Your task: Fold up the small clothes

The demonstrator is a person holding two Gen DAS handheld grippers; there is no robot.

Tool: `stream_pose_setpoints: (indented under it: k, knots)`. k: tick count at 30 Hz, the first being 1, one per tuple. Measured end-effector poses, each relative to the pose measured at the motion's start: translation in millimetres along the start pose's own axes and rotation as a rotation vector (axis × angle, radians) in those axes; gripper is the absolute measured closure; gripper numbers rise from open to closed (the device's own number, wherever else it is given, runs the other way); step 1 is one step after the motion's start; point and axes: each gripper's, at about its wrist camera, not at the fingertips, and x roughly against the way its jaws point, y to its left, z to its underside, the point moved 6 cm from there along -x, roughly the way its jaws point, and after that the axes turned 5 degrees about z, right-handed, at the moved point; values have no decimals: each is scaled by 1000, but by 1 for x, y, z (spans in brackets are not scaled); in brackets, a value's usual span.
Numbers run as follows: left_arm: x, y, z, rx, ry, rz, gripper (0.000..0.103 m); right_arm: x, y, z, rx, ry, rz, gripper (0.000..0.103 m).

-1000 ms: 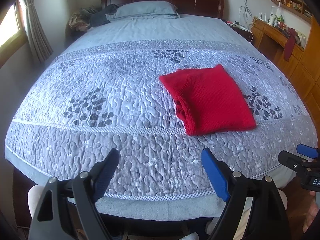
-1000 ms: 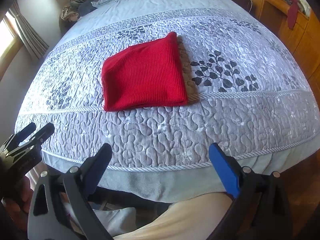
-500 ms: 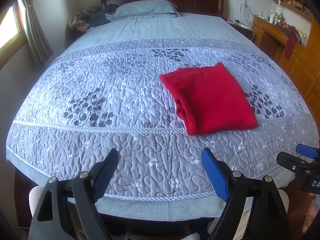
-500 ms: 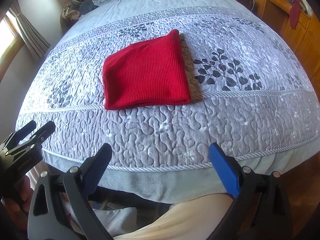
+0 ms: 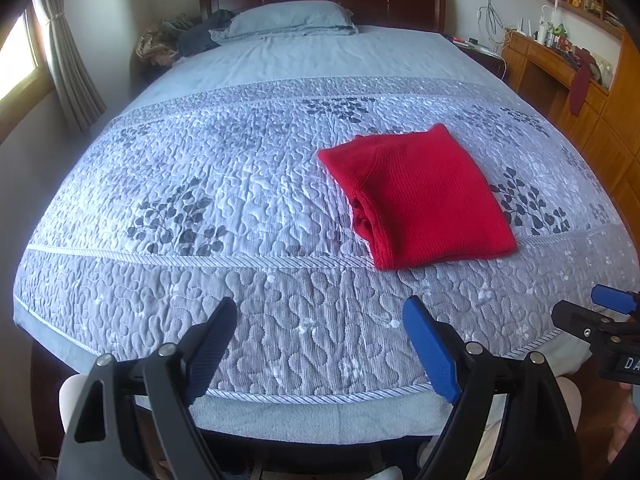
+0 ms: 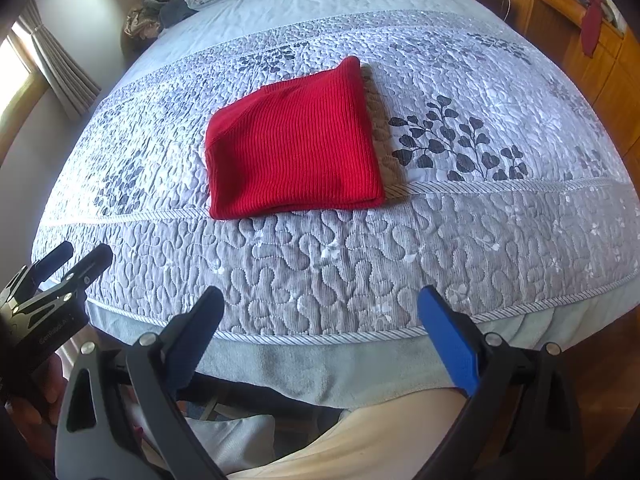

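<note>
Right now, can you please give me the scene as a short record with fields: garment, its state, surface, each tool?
garment: red knit sweater
state: folded into a flat rectangle, lying alone
surface: grey quilted bedspread, near the foot of the bed
left tool: open, empty, held back over the bed's foot edge
right tool: open, empty, also clear of the sweater
background: pillow at the headboard

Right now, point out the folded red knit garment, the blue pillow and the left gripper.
folded red knit garment (image 6: 294, 148), right wrist view, top face.
blue pillow (image 5: 290, 18), left wrist view, centre.
left gripper (image 5: 320, 354), left wrist view, between fingertips.
</note>
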Motion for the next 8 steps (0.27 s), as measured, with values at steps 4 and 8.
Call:
stream_pose_setpoints:
  k: [4, 8]
  knots:
    - [4, -1, -2, -10, -16, -4, 16, -1, -1, 0, -5, 2, 0, 6]
    - [11, -4, -5, -22, -46, -3, 16, -2, -5, 1, -19, 3, -1, 6]
